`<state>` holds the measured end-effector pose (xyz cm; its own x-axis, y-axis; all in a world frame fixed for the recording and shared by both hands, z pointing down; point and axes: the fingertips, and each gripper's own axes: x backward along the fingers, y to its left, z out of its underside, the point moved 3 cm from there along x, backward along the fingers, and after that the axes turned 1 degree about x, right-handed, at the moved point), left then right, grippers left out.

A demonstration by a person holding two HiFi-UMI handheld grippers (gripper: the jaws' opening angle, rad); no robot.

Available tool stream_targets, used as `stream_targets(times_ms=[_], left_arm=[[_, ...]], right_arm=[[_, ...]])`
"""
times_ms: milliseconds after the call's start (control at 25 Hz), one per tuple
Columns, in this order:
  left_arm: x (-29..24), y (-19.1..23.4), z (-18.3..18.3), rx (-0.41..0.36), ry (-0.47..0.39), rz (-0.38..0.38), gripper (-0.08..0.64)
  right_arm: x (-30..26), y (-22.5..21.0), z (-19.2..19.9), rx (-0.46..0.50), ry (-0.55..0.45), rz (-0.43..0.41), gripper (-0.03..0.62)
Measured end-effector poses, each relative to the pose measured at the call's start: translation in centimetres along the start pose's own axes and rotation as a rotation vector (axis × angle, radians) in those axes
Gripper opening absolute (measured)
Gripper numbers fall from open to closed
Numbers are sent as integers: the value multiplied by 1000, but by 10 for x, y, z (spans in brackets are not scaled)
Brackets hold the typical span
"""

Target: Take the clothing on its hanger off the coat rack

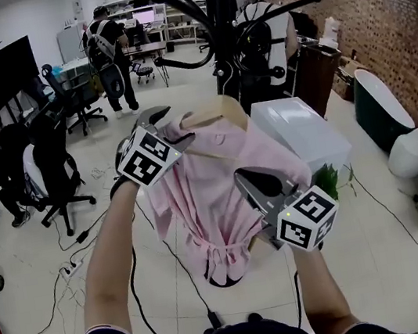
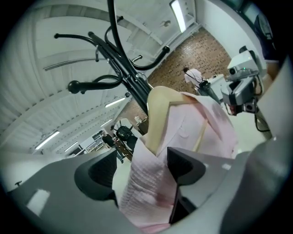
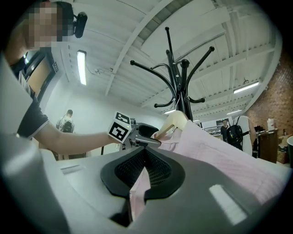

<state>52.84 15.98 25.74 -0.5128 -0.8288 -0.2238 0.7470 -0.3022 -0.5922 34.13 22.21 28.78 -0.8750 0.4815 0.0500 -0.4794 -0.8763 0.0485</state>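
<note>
- One pink shirt (image 1: pixel 213 193) on one wooden hanger (image 1: pixel 214 112) sits just in front of the pole of one black coat rack (image 1: pixel 222 17); whether the hook catches an arm of the rack cannot be told.
- The left gripper (image 1: pixel 166 123), at the hanger's shoulder, has its jaws spread wide, with pink cloth lying loose between them.
- The right gripper (image 1: pixel 247 180) has its jaws pressed together, pinching a fold of the shirt lower down.
</note>
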Motion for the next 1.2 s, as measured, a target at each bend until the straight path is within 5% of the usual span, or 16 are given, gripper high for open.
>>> stream_targets(times_ms=[160, 400, 640, 1200], left_arm=[[-14, -6, 0, -13, 21, 91, 305], [-16, -10, 1, -63, 17, 68, 147], [-12, -10, 1, -157, 39, 7, 120], [2, 13, -9, -217, 73, -75, 115]], right_arm=[[5, -4, -2, 7, -1, 17, 2], [14, -10, -3, 16, -6, 36, 2], [15, -13, -5, 11, -3, 28, 2], [19, -18, -8, 14, -6, 18, 2]])
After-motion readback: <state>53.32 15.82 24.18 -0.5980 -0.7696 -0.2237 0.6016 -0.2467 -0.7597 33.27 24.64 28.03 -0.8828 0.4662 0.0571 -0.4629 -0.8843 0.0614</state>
